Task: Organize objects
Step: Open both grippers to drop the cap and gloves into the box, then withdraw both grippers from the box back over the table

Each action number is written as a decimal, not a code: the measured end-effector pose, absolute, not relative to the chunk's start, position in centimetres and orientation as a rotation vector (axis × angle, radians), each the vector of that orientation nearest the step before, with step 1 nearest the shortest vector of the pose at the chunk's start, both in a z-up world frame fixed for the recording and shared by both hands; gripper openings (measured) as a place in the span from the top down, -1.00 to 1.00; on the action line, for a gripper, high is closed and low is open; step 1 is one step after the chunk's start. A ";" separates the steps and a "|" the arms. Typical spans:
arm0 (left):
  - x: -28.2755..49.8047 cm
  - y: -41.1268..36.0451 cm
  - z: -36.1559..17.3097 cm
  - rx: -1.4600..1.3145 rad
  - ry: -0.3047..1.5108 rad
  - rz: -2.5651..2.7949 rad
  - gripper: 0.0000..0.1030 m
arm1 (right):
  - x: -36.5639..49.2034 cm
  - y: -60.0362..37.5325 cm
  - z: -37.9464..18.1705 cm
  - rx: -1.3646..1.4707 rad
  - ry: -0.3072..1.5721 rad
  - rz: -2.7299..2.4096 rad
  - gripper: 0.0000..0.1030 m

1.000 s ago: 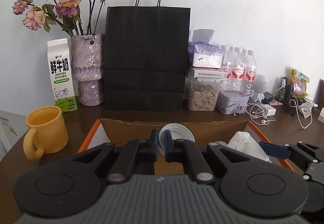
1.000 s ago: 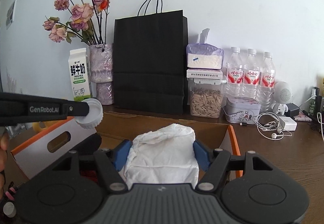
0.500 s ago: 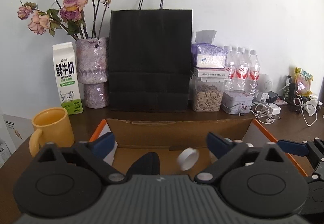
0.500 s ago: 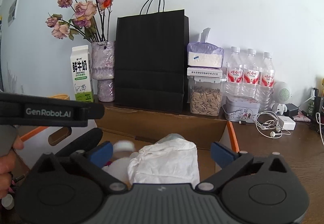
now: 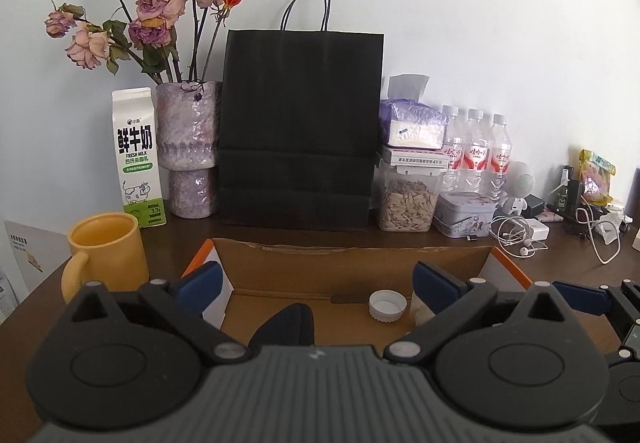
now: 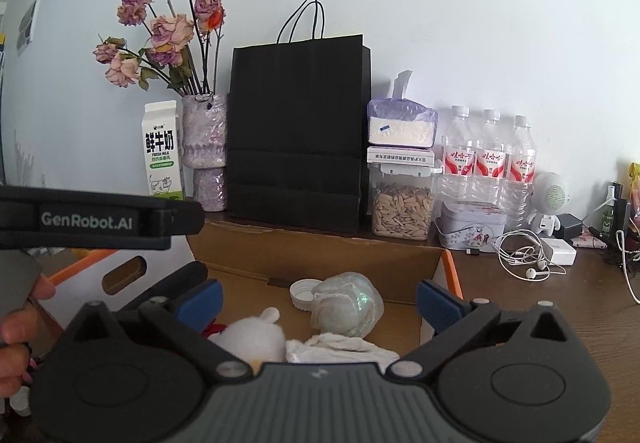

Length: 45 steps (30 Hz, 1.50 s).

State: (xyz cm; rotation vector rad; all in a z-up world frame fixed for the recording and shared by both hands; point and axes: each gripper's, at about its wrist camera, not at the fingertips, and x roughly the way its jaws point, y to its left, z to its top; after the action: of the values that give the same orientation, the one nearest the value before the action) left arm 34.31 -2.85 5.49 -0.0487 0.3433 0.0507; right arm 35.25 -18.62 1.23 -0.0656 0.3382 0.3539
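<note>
- We hold the left gripper (image 5: 316, 283) and the right gripper (image 6: 318, 301) over the cardboard box (image 5: 352, 263), jaws wide, nothing gripped.
- The white cap (image 5: 387, 306) lies in the box beside the crumpled tissue (image 6: 344, 347).

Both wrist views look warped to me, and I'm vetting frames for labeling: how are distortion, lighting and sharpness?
Left wrist: fisheye bows the box edge and darkens the corners; light is soft and even, and the cap is sharp. Right wrist: same barrel warp; a greenish glint sits on the crumpled plastic; the left gripper crossing the frame is sharp enough to read its lettering.
</note>
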 end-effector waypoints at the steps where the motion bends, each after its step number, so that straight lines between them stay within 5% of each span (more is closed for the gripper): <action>1: 34.3 -2.9 5.5 -0.049 0.342 0.054 -1.00 | 35.2 -18.7 1.3 -0.064 0.336 0.353 -1.00; 45: 17.6 1.9 3.8 -0.057 0.402 0.102 -1.00 | 19.1 -24.4 0.1 -0.061 0.390 0.345 -1.00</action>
State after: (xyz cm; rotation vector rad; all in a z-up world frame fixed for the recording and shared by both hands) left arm 17.57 1.93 3.82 -0.0567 0.4016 0.1021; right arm 19.13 -24.38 0.08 -0.0613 0.3897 0.3450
